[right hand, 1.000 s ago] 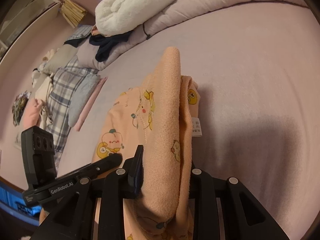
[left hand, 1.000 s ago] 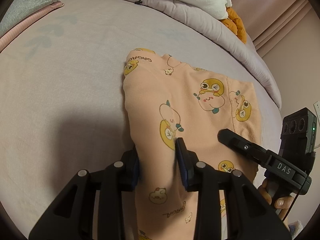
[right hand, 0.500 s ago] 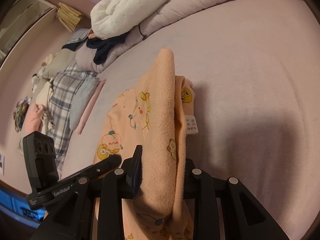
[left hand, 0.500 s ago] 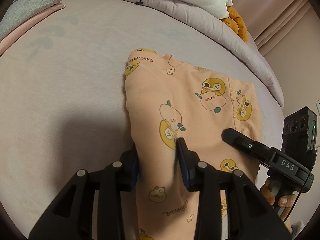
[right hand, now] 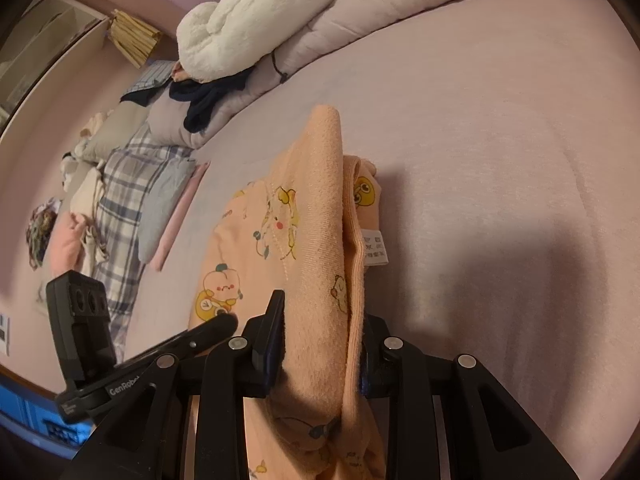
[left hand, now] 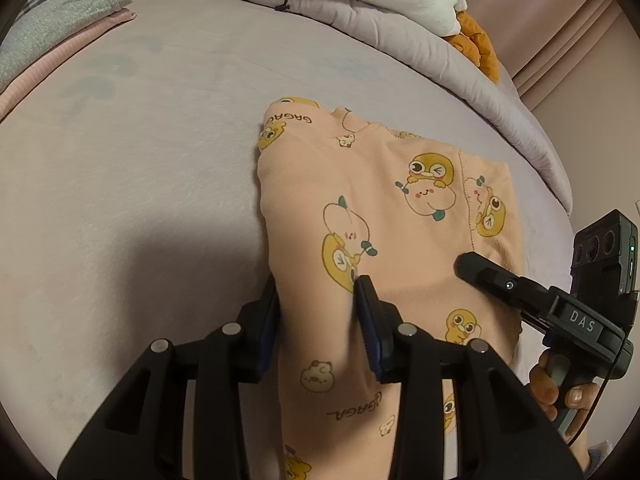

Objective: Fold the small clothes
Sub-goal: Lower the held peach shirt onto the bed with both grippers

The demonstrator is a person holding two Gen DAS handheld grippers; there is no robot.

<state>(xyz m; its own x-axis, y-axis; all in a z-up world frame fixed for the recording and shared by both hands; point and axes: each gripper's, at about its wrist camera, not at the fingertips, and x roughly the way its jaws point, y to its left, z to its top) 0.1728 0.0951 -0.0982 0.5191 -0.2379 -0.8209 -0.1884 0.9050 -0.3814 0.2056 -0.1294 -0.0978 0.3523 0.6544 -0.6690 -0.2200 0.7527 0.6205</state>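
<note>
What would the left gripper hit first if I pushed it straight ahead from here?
The left gripper is already shut on the peach garment, so more of that cloth comes first; past its far edge lies bare bed sheet, then probably the quilt.

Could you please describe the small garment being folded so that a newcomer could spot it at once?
On the wide pinkish-lilac bed, look in front of the heaped duvet. The peach garment lies there, gripped by both the left gripper and right gripper. Only it carries yellow cartoon ducks and "GAGA" lettering.
</note>
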